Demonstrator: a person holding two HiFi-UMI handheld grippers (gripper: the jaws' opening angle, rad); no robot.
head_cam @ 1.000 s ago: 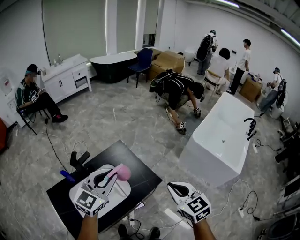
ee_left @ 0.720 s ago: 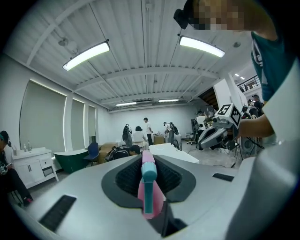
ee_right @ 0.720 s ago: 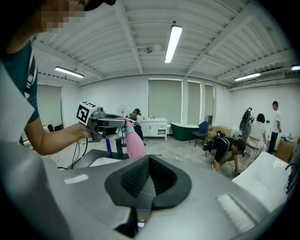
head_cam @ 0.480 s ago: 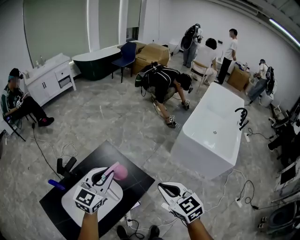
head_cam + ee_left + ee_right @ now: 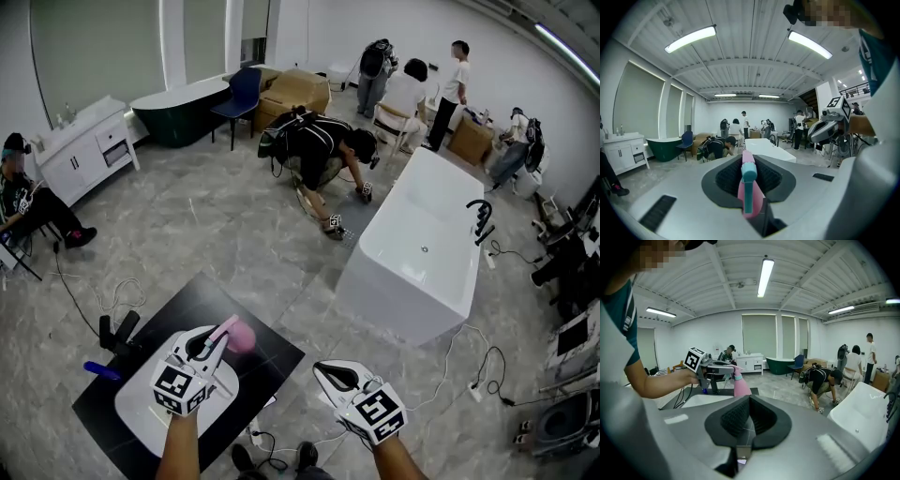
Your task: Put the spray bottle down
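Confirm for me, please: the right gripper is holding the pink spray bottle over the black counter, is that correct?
Not quite. The left gripper is holding the pink spray bottle over the black counter. The left gripper view shows the bottle between its jaws, while the right gripper has nothing between its own.

Grey marble-tiled floor (image 5: 234, 225), plain white walls (image 5: 309, 33), white freestanding bathtub (image 5: 412, 272) at right, dark green bathtub (image 5: 178, 111), blue chair (image 5: 242, 94), white vanity cabinet (image 5: 89, 150), long ceiling strip lights (image 5: 691, 38).
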